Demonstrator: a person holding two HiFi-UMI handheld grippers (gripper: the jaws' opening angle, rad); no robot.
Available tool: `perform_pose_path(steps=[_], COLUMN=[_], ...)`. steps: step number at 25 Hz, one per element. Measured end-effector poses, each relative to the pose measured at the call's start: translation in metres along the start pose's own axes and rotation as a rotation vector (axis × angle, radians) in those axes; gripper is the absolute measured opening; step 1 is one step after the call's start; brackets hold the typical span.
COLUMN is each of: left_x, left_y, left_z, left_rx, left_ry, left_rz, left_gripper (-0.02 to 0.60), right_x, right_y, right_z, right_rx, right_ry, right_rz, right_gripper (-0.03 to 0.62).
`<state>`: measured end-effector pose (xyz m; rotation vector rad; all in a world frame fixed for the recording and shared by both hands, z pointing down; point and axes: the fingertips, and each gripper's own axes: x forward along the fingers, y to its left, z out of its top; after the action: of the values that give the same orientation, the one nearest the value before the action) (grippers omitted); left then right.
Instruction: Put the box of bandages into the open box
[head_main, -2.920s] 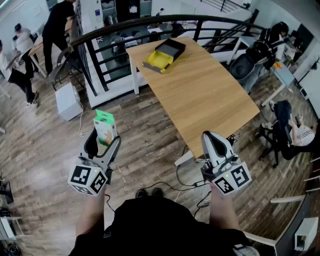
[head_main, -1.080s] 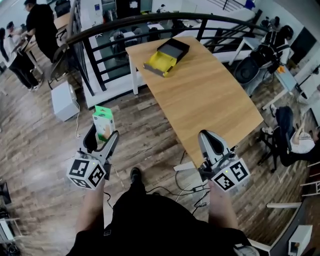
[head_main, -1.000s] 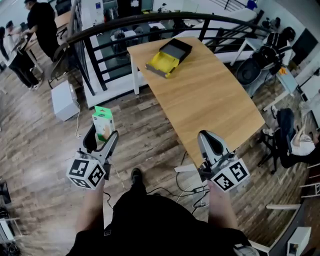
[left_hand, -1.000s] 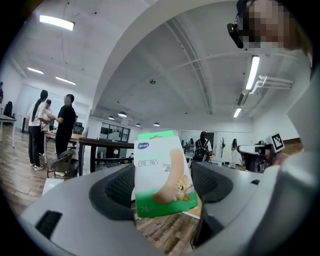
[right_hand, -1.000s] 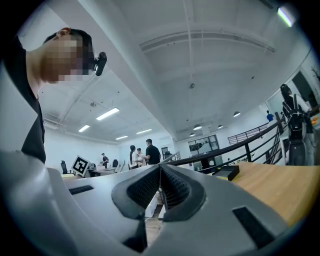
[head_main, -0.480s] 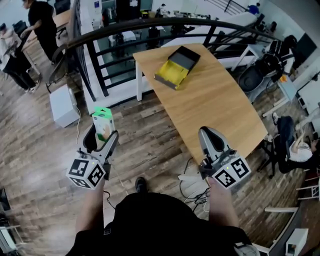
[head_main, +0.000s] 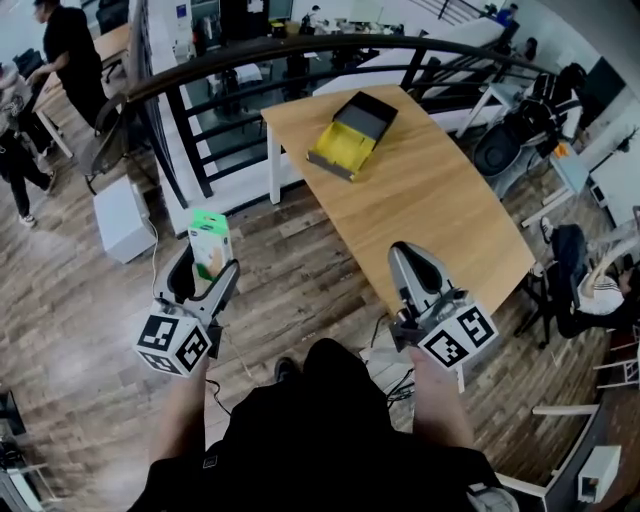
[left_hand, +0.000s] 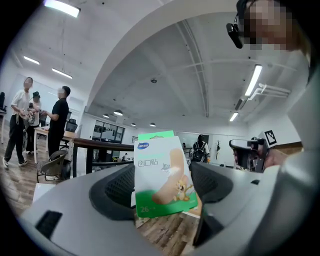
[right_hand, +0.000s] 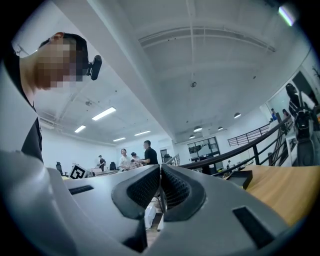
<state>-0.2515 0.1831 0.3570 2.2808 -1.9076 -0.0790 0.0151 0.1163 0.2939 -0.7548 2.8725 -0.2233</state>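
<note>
My left gripper (head_main: 207, 272) (left_hand: 165, 185) is shut on the box of bandages (head_main: 210, 243) (left_hand: 163, 172), a green and white carton that stands upright between the jaws, over the wooden floor at the left. The open box (head_main: 351, 134), black with a yellow inside, lies at the far end of the wooden table (head_main: 430, 210); its dark edge also shows in the right gripper view (right_hand: 240, 178). My right gripper (head_main: 412, 270) (right_hand: 160, 186) is shut and empty, held over the table's near corner.
A black curved railing (head_main: 250, 60) runs behind the table's far side. A white cabinet (head_main: 118, 216) stands on the floor at the left. People stand at the far left (head_main: 65, 50), and a seated person (head_main: 600, 290) is at the right. Cables (head_main: 385, 375) lie on the floor below.
The view has shifted as I walk; the table and open box now sit slightly nearer and more central. Both grippers keep their hold and pose, the right one a bit more to the left.
</note>
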Motion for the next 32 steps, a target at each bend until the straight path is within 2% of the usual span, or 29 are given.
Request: perform_pose_path(steps=[7, 14, 23, 32], left_x=[0.049, 0.1, 0.212, 0.302], left_y=[0.024, 0.024, 0.041, 0.024], left_z=[-0.002, 0.0, 0.0, 0.013], left_rx=[-0.002, 0.013, 0.006, 0.017], left_ry=[0.041, 0.065, 0.117, 0.107], left_rz=[0.022, 0.02, 0.029, 0.007], left_gripper=[0.357, 0.357, 0.357, 0.357], right_x=[0.024, 0.039, 0.096, 0.123], right_y=[-0.051, -0.106, -0.209, -0.282], right_z=[-0.016, -0.022, -0.031, -0.018], right_rx=[0.054, 0.093, 0.151, 0.162], right_ry=[0.021, 0.017, 0.041, 0.031], right_rz=[-0.019, -0.035, -0.035, -0.008], right_gripper=[0.038, 0.038, 0.038, 0.038])
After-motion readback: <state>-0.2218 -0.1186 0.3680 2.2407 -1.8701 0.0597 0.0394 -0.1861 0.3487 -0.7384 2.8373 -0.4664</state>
